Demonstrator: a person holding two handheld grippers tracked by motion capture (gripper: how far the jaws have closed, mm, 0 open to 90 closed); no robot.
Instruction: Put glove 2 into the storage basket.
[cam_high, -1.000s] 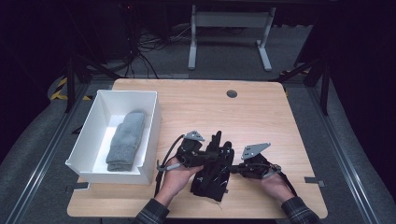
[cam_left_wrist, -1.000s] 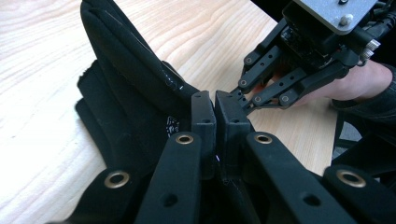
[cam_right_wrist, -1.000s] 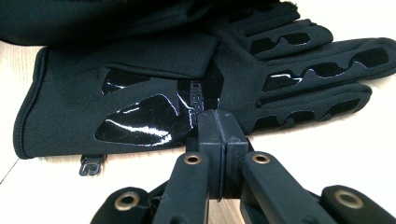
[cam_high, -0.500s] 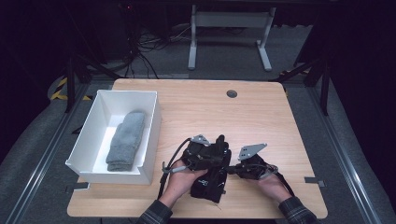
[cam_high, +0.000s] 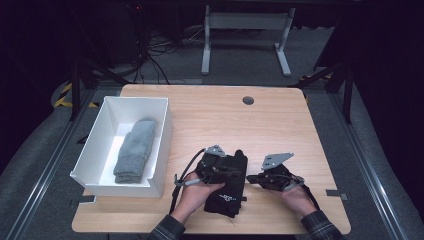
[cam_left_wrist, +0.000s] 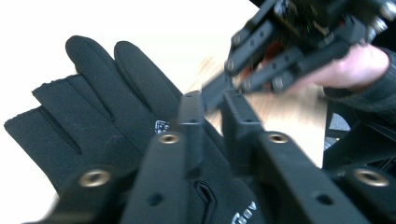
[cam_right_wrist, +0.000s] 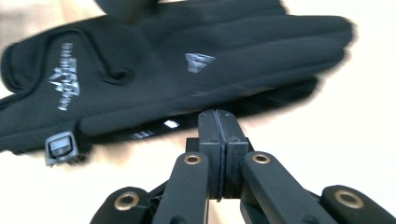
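- A pair of black gloves lies stacked at the near middle of the worktop, between the person's two hands, fingertips pointing to the far side.
- The left gripper rests over the gloves. In the left gripper view its two fingers stand a narrow gap apart above the glove cloth; whether they pinch any of it I cannot tell, since the tips are blurred against the black fabric.
- The right gripper sits just to the right of the gloves. In the right gripper view its fingers are pressed flat together with nothing between them, the tips just short of the glove's side edge.
- A white box stands at the left of the worktop with a folded grey cloth inside, probably a sock or a knitted glove.
- The step in hand looks like squaring up or gathering the black pair so it can be lifted as one piece; neither gripper shows a clear hold yet.
- The next move calls for the right fingers to part and slide onto the edge of the stack, while the left ones close on the cloth near the cuff, so both layers are caught together.
- After that the pair would need a lift and a carry to the left, over the box wall, to land beside the grey cloth.
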